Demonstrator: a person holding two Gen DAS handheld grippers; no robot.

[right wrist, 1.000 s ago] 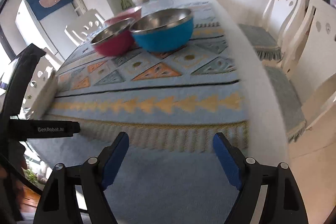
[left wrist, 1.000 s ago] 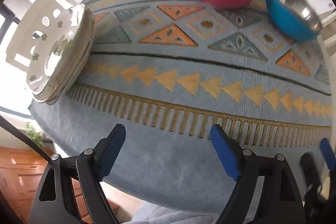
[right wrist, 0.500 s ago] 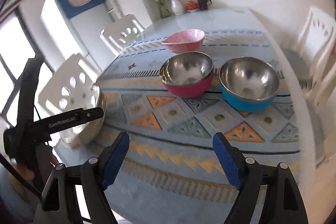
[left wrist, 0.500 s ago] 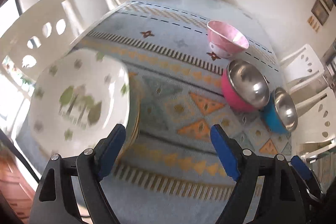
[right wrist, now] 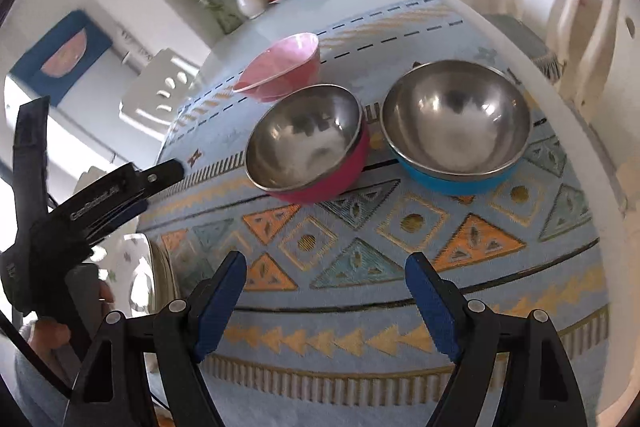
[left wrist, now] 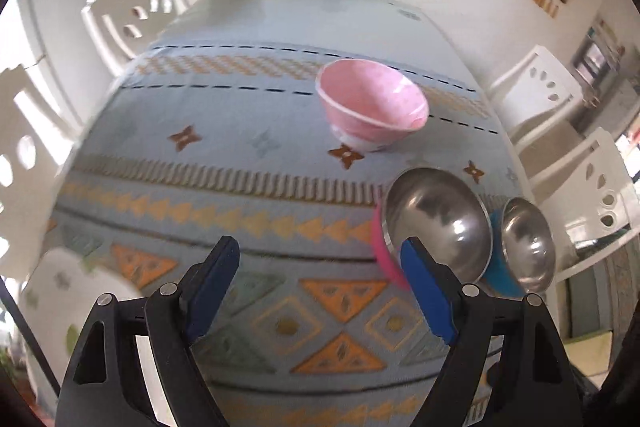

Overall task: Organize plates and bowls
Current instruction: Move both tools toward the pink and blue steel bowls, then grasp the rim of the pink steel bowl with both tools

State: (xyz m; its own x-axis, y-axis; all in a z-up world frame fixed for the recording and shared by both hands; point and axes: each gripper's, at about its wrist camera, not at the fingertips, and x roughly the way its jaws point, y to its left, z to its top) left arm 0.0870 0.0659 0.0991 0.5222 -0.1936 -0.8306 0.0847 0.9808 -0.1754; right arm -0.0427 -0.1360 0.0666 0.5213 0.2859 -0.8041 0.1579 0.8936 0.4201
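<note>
Count on the patterned blue tablecloth [right wrist: 360, 307]: three bowls, namely one pink ceramic bowl [right wrist: 280, 69], one steel bowl with magenta outer wall [right wrist: 308, 143] and one steel bowl with blue outer wall [right wrist: 456, 123]. One stack of white floral plates [right wrist: 140, 279] at the left edge; plate number indeterminate. Two white chairs [left wrist: 560, 99] on the right side.

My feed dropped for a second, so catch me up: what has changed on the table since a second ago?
Only the grippers moved. The left gripper rose and swung right, from the plate stack toward the pink bowl. The right gripper rose over the magenta bowl and blue bowl. Both jaws stayed open and empty; the dishes have not shifted.
</note>
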